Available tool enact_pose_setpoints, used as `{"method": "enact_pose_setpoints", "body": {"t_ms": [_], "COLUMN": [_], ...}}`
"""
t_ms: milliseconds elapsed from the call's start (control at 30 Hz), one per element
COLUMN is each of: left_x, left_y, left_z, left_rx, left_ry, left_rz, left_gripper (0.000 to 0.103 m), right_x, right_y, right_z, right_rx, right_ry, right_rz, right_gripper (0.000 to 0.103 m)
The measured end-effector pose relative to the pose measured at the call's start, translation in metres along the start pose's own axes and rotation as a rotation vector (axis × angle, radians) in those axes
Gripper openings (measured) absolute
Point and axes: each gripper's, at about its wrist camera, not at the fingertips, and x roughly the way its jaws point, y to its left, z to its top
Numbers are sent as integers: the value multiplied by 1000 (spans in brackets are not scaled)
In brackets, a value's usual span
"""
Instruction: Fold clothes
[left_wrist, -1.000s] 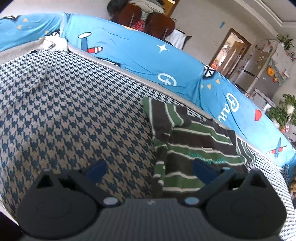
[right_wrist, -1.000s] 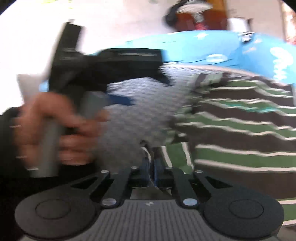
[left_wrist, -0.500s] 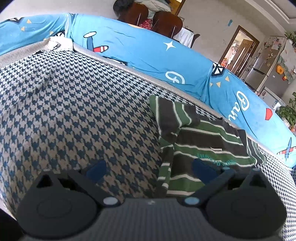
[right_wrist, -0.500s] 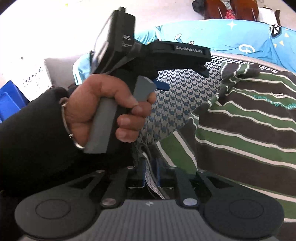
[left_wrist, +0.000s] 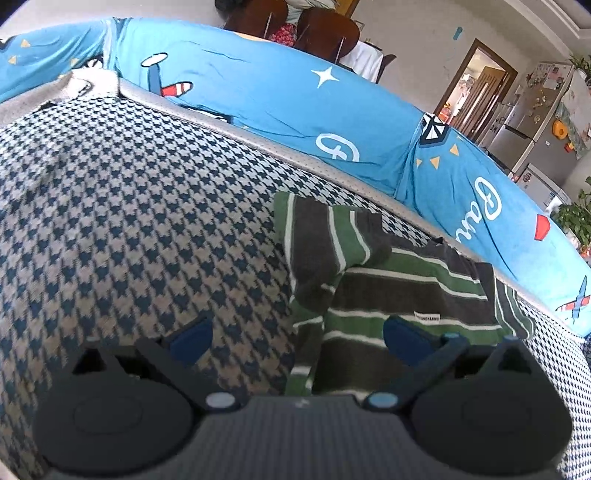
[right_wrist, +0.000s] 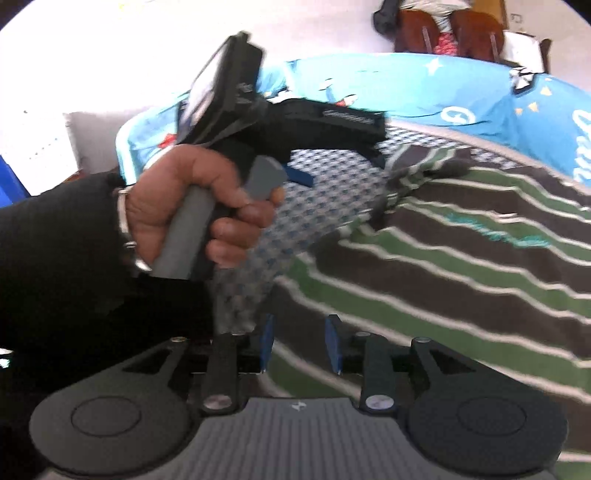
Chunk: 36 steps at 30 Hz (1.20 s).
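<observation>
The right claw (right_wrist: 300, 345) has just been opening; its blue pads stand a little apart with nothing pinched between them, hovering tilted down over the near edge of the striped shirt (right_wrist: 461, 280); the left claw (left_wrist: 295, 338) is spread wide and empty, angled down above the shirt's left edge; the left hand (right_wrist: 195, 206) wraps its grey grip, black sleeve (right_wrist: 55, 258) behind; the green, grey and white shirt lies partly folded on a houndstooth sofa seat (left_wrist: 129, 229), below the blue cartoon-print cover (left_wrist: 258, 85).
</observation>
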Motion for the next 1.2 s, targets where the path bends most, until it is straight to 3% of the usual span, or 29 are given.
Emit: {"method": "enact_pose_setpoints", "body": {"t_ms": [533,700,900,1200], "left_x": [68,88,103,123], "left_y": [-3,1,1,-1], "left_z": [43,52,63,74], "left_rx": [-11,-53,-41,-20], "left_ry": [75,112,119,144], "left_rz": [-19,-34,-22,-26], "left_gripper": [103,103,103,103], "right_x": [-1,-1,3,19], "right_y": [-128,-166,-211,-248], "right_z": [26,34,41,51], "right_rx": [269,345,447,484], "right_ry": [-149,-191,-227,-250], "right_rz": [-329,-414,-480,-535], "right_gripper": [33,40,44,44]}}
